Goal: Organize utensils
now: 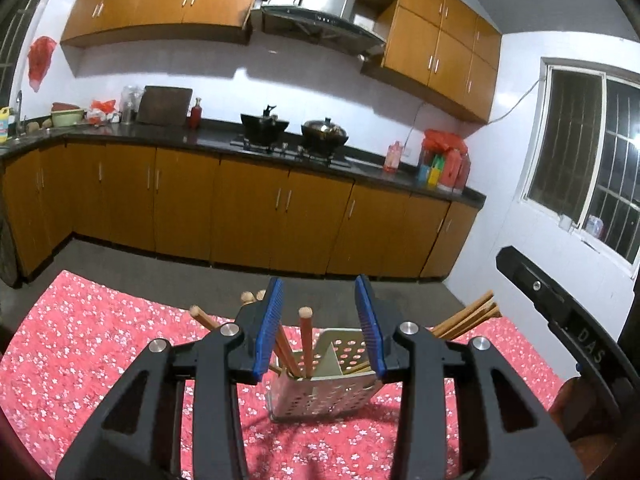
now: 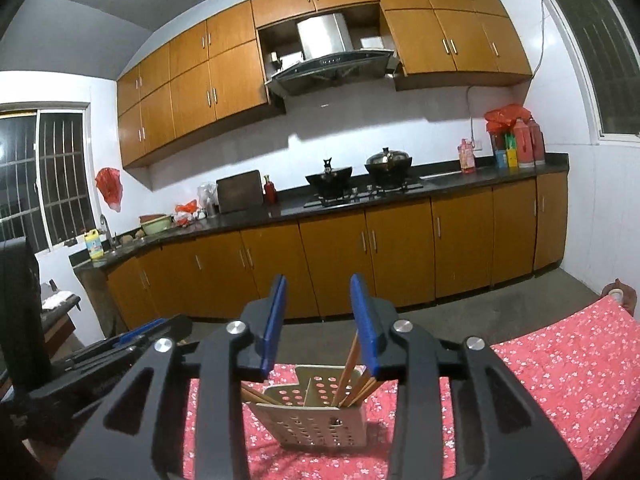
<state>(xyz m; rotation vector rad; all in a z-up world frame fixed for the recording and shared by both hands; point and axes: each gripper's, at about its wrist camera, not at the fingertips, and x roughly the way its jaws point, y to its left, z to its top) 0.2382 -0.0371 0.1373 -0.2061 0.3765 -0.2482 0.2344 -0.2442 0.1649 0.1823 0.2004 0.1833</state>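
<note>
A cream perforated utensil holder (image 1: 320, 396) with a middle divider stands on the red floral tablecloth (image 1: 100, 340). Wooden chopsticks (image 1: 306, 340) stick up from its left compartment, and another bunch (image 1: 468, 316) leans out to the right. My left gripper (image 1: 319, 292) hovers just above and in front of the holder, blue pads apart, nothing pressed between them. In the right wrist view the same holder (image 2: 316, 420) sits below my right gripper (image 2: 318, 288), also open. Chopsticks (image 2: 352, 364) rise behind its right pad without being gripped.
The cloth-covered table (image 2: 560, 360) ends just beyond the holder, with grey floor behind it. A long dark counter (image 1: 200, 132) with two pots on the stove (image 1: 296, 148) runs along the far wall. The other gripper's black body (image 1: 560, 304) is close on the right.
</note>
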